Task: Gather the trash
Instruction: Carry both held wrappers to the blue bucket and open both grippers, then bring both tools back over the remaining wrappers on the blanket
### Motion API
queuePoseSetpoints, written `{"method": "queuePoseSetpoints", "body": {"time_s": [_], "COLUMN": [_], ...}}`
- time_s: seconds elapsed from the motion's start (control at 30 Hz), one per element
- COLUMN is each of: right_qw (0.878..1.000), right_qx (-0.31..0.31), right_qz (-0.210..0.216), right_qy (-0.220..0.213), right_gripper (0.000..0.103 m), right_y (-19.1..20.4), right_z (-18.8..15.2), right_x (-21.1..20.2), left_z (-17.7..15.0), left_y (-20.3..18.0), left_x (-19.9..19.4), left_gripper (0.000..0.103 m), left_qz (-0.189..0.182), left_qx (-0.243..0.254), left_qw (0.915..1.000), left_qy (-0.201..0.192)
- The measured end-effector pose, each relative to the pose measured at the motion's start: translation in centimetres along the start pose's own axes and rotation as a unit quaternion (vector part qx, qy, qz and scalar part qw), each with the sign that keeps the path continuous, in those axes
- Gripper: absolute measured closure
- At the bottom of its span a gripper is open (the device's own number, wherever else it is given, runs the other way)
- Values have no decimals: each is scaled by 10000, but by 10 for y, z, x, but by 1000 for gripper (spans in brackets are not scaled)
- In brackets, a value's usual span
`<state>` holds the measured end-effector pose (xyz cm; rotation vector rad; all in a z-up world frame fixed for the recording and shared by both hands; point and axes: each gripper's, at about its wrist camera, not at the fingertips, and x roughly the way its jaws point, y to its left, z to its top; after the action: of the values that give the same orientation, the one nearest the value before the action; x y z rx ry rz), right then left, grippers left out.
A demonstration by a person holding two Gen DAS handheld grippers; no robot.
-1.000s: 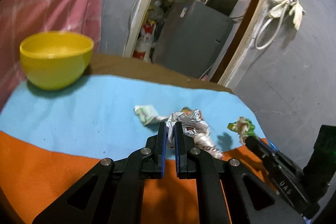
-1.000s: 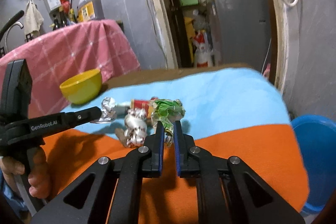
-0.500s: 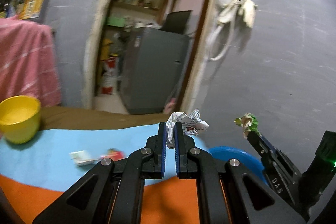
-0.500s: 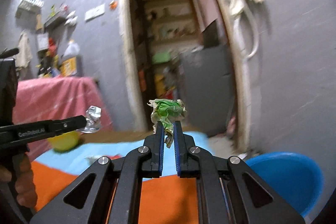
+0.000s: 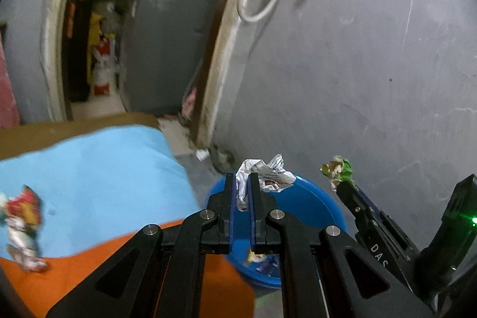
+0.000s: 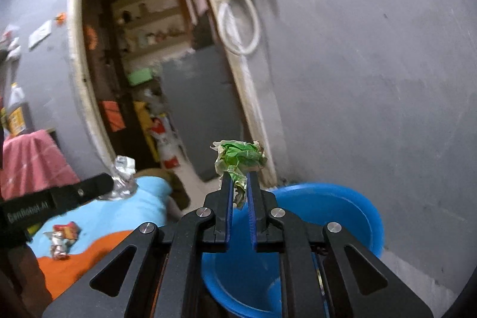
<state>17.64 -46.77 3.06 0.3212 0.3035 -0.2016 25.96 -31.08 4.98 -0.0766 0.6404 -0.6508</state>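
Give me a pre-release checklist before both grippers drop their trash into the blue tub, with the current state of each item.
1. Left gripper shut on the silver wrapper: ok.
2. Right gripper shut on the green wrapper: ok.
3. Blue tub open and within view below both grippers: ok; some trash already lies inside.
4. Silver wrapper above the tub's opening: it appears so in the left wrist view, but how it sits in depth, cannot tell.
5. Green wrapper above the tub's opening: cannot tell; in the right wrist view it shows against the wall over the tub's far rim.
6. Table cleared: not ok; a red and silver wrapper lies on the cloth.
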Motion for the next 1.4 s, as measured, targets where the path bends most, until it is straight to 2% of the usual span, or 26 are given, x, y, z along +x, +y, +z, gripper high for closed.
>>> {"method": "queuePoseSetpoints", "body": {"time_s": [0.1, 0.2, 0.27, 0.3, 0.33, 0.5, 0.63, 0.8, 0.83, 0.9, 1.0, 1.07, 1.1, 1.13, 1.23, 1.4], "right_qw": [9995, 9976, 9959, 9951, 9943, 9942, 9948, 9987, 9992, 9997, 9997, 9986, 9975, 9958, 9903, 9813], "right_qx": [174, 260, 323, 350, 394, 488, 484, 320, 268, 178, 57, 10, -27, -89, -313, -734], "right_qz": [-114, -277, -370, -405, -437, -434, -396, -224, -201, -136, 51, 212, 293, 382, 644, 1040], "right_qy": [255, 571, 763, 828, 887, 860, 809, 317, 220, 2, -250, -484, -642, -828, -1189, -1444], "right_gripper": [94, 94, 92, 85, 75, 72, 61, 44, 35, 26, 19, 12, 4, 0, 0, 0], "right_y": [-13, -21, -26, -28, -30, -33, -34, -20, -17, -10, 1, 8, 14, 20, 38, 73], "right_z": [-3, -7, -9, -10, -11, -9, -9, -1, 0, 2, 4, 4, 4, 4, 4, 1], "right_x": [8, 18, 24, 27, 28, 26, 25, 12, 9, 2, -4, -11, -15, -21, -33, -42], "left_z": [-3, -6, -10, -13, -14, -14, -9, -7, -5, -3, -1, -1, -2, -3, -7, -22], "left_y": [-4, -1, 4, 5, 9, 19, 22, 27, 29, 37, 48, 57, 63, 68, 79, 104], "left_x": [25, 47, 57, 59, 60, 52, 40, 8, 1, -17, -44, -63, -74, -85, -111, -153], "left_gripper": [98, 92, 78, 73, 68, 67, 61, 56, 51, 45, 31, 16, 13, 8, 4, 3], "left_qz": [-32, 4, 55, 47, 10, 0, 36, 303, 381, 581, 894, 1115, 1250, 1384, 1713, 2195], "left_qx": [-76, -193, -316, -396, -505, -575, -615, -549, -534, -504, -469, -477, -478, -476, -475, -444], "left_qw": [9994, 9972, 9950, 9944, 9939, 9942, 9949, 9971, 9973, 9970, 9943, 9907, 9878, 9846, 9746, 9581], "left_qy": [344, 722, 943, 975, 975, 914, 800, 442, 336, 60, -338, -624, -795, -959, -1359, -1787]}}
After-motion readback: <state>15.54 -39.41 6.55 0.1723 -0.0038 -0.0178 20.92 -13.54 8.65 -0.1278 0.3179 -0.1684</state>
